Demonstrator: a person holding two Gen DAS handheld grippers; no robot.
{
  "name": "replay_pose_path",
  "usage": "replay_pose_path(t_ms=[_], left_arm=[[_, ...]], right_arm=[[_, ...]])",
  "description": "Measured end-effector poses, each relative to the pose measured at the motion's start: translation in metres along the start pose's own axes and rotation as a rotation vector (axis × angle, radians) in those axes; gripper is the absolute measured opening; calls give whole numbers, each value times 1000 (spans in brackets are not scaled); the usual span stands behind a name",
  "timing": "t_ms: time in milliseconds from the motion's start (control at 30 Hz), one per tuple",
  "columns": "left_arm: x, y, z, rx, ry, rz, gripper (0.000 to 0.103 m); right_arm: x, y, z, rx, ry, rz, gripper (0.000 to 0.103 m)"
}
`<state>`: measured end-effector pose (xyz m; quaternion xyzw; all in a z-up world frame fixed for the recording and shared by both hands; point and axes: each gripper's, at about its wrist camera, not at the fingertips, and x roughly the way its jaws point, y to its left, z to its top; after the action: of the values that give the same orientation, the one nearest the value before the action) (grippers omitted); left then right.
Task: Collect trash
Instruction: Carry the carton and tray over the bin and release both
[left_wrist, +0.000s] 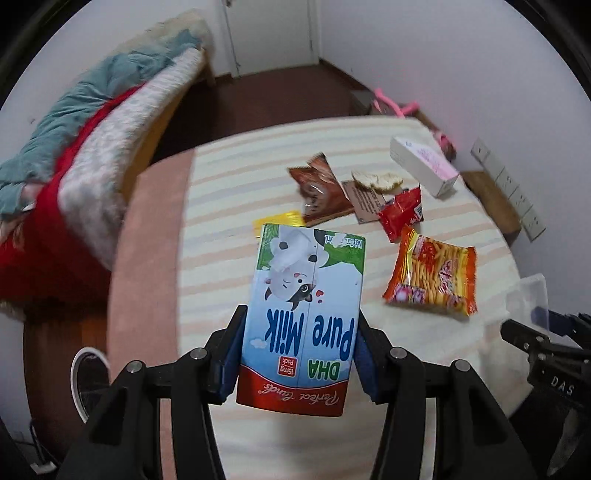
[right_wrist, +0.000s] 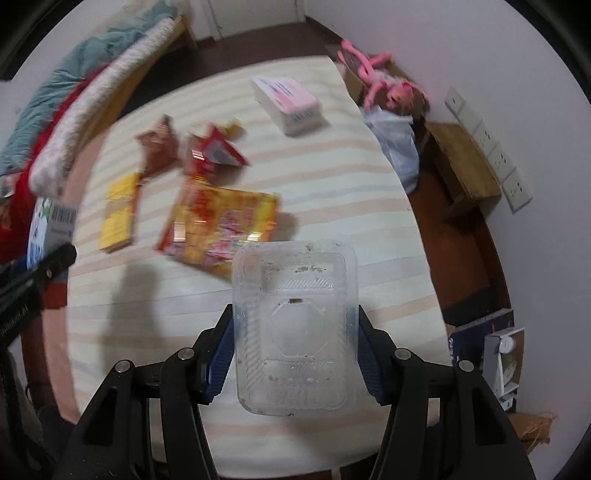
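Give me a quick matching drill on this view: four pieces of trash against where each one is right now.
Things:
1. milk carton
2. clear plastic tray
3. orange snack bag
4. pink-and-white box

Places:
A. lying on the bed, at its far end
B. clamped in the right claw
C. clamped in the left claw
D. lying on the bed, nearest the held carton

Pairs: 1-C, 2-B, 3-D, 4-A

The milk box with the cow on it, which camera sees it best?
The left wrist view: the milk box fills the middle, clamped in the left tongs, its print readable. The right wrist view shows only a corner of it at the left edge.
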<state>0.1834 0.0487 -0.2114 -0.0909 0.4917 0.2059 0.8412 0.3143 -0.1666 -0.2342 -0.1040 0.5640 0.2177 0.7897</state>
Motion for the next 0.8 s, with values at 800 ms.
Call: replay_pose_path(t_ms=[800], left_arm=[[-112,307,-121,-451,-85,288,49]], right_arm=[[-52,397,-71,-470,-17,430,61]])
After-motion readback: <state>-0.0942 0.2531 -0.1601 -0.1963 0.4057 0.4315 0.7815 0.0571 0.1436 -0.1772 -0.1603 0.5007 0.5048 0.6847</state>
